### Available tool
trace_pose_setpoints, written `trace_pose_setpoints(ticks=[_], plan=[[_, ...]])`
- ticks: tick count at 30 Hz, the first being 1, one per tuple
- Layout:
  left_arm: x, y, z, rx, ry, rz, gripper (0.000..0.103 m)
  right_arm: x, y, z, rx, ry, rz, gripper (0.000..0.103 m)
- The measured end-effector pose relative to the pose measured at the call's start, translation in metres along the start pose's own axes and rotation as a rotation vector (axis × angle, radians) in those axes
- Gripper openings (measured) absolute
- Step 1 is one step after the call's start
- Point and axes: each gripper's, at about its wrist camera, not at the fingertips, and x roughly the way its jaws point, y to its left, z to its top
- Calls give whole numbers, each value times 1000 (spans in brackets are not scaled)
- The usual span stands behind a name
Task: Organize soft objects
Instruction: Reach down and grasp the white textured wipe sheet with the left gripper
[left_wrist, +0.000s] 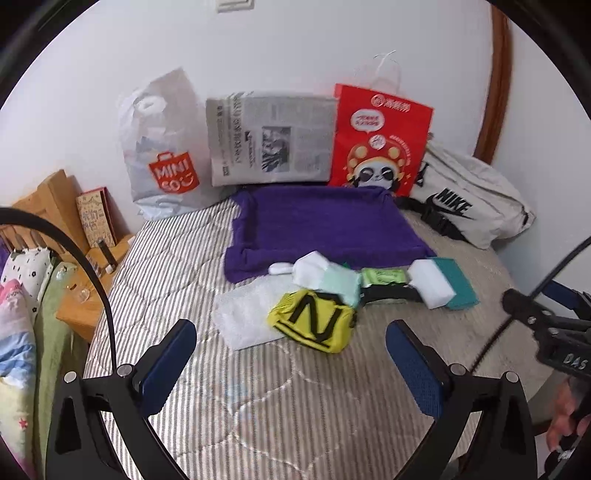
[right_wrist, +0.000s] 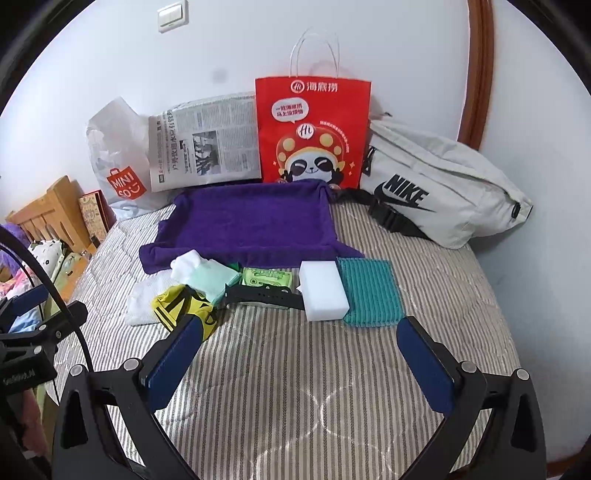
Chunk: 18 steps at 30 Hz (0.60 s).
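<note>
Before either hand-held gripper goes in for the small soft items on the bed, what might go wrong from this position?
1. The items are crowded: the mint cloth overlaps the yellow pouch, and the black strap runs up to the white sponge. Grabbing one could drag another.
2. The white sponge lies against the teal cloth, so the open right hand-held gripper might pinch both.
3. The red paper bag stands upright behind the purple towel; a far reach could topple it.

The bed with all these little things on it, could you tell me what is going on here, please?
A person holds two grippers above the bed; the left gripper and right gripper are both open and empty. Nothing is picked up yet. A yellow pouch, white sponge, teal cloth and other small items lie in a row before the purple towel.
</note>
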Motion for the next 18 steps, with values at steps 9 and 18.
trace_pose_setpoints(ticks=[9, 18], plan=[[79, 47, -13, -68, 128, 65, 103, 44, -3, -5, -4, 80, 31, 103], [155, 69, -10, -93, 213, 125, 103, 87, -9, -5, 6, 159, 28, 103]])
